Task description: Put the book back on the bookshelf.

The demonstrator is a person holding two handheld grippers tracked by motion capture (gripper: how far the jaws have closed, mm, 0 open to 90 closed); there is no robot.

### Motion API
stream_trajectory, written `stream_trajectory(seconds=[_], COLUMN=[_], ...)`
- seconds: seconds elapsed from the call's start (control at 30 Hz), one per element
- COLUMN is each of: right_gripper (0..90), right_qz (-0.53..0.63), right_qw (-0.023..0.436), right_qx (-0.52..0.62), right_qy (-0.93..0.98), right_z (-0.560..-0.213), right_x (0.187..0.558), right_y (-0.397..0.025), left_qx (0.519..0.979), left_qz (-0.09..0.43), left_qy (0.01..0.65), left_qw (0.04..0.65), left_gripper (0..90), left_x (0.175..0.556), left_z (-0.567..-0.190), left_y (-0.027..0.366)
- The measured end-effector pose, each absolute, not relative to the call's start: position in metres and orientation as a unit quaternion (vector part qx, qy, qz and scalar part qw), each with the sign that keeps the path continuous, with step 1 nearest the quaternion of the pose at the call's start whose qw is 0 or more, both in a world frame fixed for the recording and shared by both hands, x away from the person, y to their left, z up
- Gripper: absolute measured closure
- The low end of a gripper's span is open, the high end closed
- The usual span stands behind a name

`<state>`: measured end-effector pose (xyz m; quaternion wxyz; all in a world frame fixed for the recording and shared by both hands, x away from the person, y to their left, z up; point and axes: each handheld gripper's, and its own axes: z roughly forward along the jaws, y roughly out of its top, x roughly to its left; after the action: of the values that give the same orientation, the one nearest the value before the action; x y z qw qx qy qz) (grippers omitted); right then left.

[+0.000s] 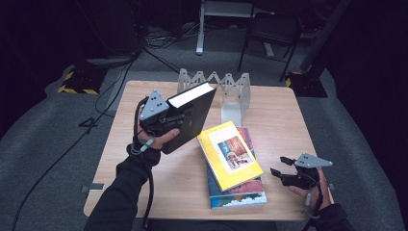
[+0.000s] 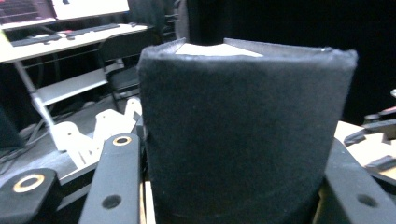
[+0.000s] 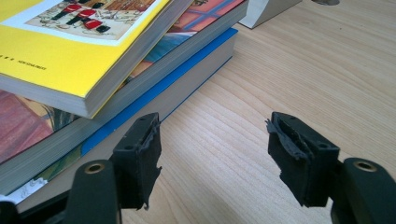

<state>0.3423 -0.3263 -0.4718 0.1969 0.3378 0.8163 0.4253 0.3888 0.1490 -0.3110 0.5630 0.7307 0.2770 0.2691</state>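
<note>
Two hand-held grippers, left point(image 1: 175, 121) clamps black book point(image 1: 192, 115), title hidden, right point(image 1: 280, 166) wide open, empty

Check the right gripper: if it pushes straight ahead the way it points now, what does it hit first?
Probably nothing at once. The right gripper, jaws open, points over bare table. The stack of books lies just left of that line, near the left jaw; the white rack's foot is farther ahead. Depth is uncertain.

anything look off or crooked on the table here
The yellow book lies twisted across the stack of books beneath it, its corners hanging past their edges. The pads on the right tongs look frayed and torn along their edges.
</note>
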Motion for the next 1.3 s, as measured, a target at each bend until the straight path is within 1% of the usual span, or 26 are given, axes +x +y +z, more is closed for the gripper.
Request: stream_trajectory(seconds=[0.07,0.2,0.27,0.37,0.6,0.8,0.9,0.97,1.07,1.2,1.3], right_gripper=[34.6,34.6,34.6,34.6,34.6,34.7,34.7,34.7,34.7,34.7,34.7], right_qz=[0.424,0.42,0.419,0.416,0.414,0.416,0.414,0.415,0.414,0.415,0.414], right_qw=[0.196,0.196,0.196,0.194,0.194,0.192,0.192,0.192,0.191,0.188,0.187], right_qx=[0.339,0.338,0.337,0.339,0.34,0.341,0.341,0.339,0.339,0.337,0.337], right_qy=[0.817,0.819,0.82,0.821,0.822,0.821,0.822,0.822,0.823,0.824,0.825], right_z=[-0.472,-0.474,-0.474,-0.475,-0.476,-0.477,-0.477,-0.477,-0.478,-0.479,-0.479], right_x=[0.342,0.342,0.342,0.342,0.342,0.342,0.341,0.341,0.341,0.342,0.342], right_y=[-0.326,-0.323,-0.323,-0.323,-0.324,-0.325,-0.325,-0.325,-0.325,-0.326,-0.326], left_qx=[0.729,0.732,0.732,0.72,0.711,0.704,0.698,0.696,0.695,0.679,0.673], left_qz=[0.274,0.302,0.304,0.3,0.305,0.31,0.335,0.338,0.338,0.345,0.347], left_qy=[0.286,0.298,0.304,0.328,0.358,0.379,0.393,0.402,0.41,0.436,0.44], left_qw=[0.559,0.532,0.529,0.534,0.523,0.515,0.497,0.489,0.485,0.48,0.482], left_gripper=[52.8,52.8,52.8,52.8,52.8,52.8,52.8,52.8,52.7,52.7,52.7], left_x=[0.394,0.407,0.411,0.428,0.457,0.472,0.484,0.492,0.5,0.508,0.511], left_z=[-0.312,-0.316,-0.317,-0.324,-0.334,-0.34,-0.345,-0.349,-0.355,-0.363,-0.367], left_y=[0.152,0.152,0.152,0.152,0.142,0.134,0.122,0.118,0.115,0.11,0.109])
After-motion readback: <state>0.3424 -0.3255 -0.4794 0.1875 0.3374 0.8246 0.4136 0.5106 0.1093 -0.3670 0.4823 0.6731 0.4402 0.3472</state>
